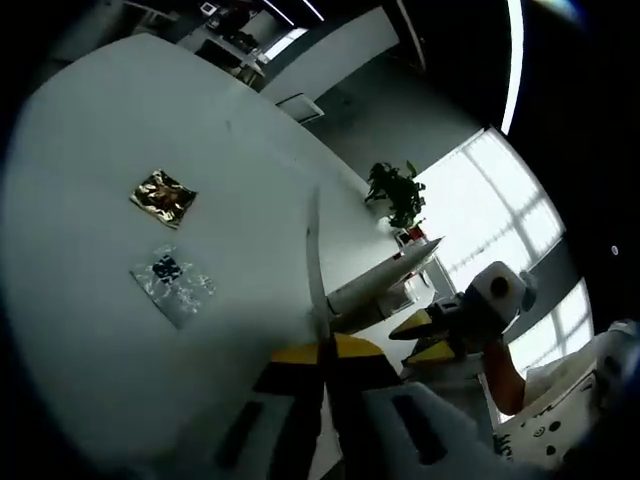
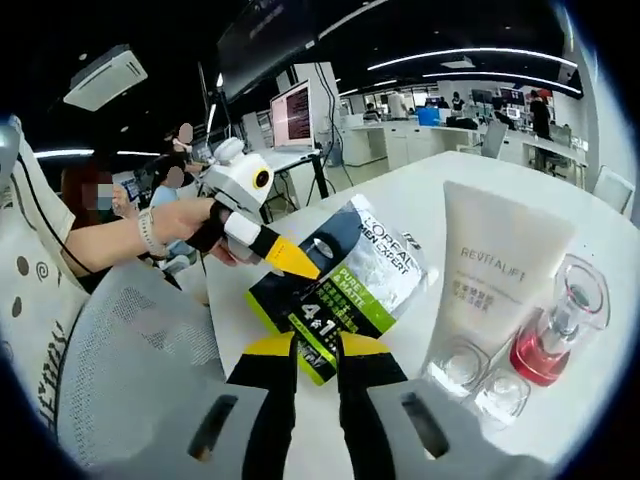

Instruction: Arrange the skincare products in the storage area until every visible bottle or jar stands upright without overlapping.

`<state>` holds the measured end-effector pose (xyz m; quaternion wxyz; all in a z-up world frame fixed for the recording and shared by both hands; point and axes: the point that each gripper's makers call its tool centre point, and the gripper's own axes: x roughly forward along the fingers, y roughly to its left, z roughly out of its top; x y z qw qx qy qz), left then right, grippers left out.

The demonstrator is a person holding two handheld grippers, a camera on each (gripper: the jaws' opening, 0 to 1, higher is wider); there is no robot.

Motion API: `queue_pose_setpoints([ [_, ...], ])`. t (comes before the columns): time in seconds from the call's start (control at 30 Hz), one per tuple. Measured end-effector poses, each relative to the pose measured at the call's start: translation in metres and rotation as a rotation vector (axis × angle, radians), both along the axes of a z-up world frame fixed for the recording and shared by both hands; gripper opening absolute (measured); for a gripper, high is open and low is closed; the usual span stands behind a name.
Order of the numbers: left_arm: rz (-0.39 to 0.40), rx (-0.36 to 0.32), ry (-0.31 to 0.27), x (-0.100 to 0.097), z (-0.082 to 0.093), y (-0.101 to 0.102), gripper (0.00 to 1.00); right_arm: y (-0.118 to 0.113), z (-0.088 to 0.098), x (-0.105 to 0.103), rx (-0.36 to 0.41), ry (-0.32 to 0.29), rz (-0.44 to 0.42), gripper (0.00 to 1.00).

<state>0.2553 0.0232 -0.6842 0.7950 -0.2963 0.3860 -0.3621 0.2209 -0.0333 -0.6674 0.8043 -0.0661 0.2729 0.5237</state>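
Observation:
A green, black and silver L'Oreal sachet (image 2: 350,280) hangs over the white table (image 2: 600,230), and my right gripper (image 2: 318,350) is shut on its lower corner. My left gripper (image 2: 285,257), held by a hand, pinches the sachet's upper left edge. In the left gripper view the sachet (image 1: 313,260) appears edge-on as a thin line between my left gripper's (image 1: 320,345) shut jaws, and the right gripper (image 1: 425,335) comes in from the right. A white Revitalift tube (image 2: 505,270) stands upright. A clear bottle of red liquid (image 2: 555,340) stands beside it.
Two small clear jars or caps (image 2: 455,365) (image 2: 500,395) sit at the tube's foot. A gold packet (image 1: 163,197) and a silver packet (image 1: 172,285) lie flat on the table (image 1: 90,160). A grey mesh chair (image 2: 130,350) is close on the left. A plant (image 1: 395,195) stands beyond the table.

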Motion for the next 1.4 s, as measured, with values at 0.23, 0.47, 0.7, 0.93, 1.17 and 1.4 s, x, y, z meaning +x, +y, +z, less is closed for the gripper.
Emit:
queue_pose_setpoints([
  [0.23,0.008,0.036,0.04,0.007,-0.018,0.0,0.0,0.001,-0.018,0.0,-0.074,-0.024,-0.004,0.15],
  [0.47,0.023,0.05,0.069,0.015,-0.03,0.004,0.0,0.005,-0.032,0.002,-0.131,-0.04,0.0,0.15],
  [0.7,0.023,0.075,0.094,0.006,-0.04,-0.01,0.0,0.008,-0.046,0.003,-0.205,-0.057,0.026,0.16],
  [0.93,0.011,0.096,0.099,0.009,-0.048,-0.007,0.0,0.007,-0.067,0.001,-0.266,-0.059,0.054,0.16],
  [1.17,0.007,0.142,0.086,0.01,-0.057,-0.004,0.0,0.005,-0.083,-0.001,-0.325,-0.067,0.072,0.17],
  [1.4,-0.025,0.224,0.028,0.011,-0.063,-0.006,0.0,0.003,-0.088,0.002,-0.345,-0.071,0.071,0.17],
])
